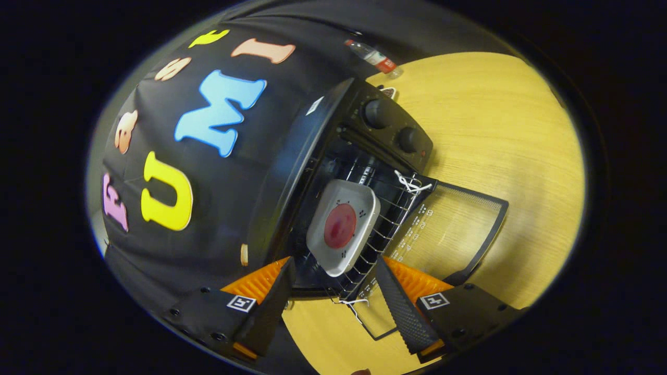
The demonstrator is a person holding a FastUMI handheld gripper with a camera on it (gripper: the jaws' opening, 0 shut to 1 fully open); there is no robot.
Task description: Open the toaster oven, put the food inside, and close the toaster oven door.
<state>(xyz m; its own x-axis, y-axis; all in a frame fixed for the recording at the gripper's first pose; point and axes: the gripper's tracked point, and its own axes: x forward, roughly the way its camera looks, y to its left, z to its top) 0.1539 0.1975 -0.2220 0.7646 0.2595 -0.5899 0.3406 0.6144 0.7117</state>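
The toaster oven (pixel 333 172) stands on the wooden table (pixel 495 135). Its glass door (pixel 458 229) hangs open. A white plate (pixel 342 226) with round red food (pixel 340 225) sits on the wire rack (pixel 385 224), just ahead of the gripper (pixel 333 281). Its fingers are spread wide, holding nothing.

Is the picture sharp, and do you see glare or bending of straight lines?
Gripper view: sharp on the white dish lying on the wire rack; fisheye curves the toaster oven; wood table brightly lit, no strong glare; open gripper just short of the dish.

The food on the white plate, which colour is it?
Red, a round piece on the plate, seen in the gripper view.
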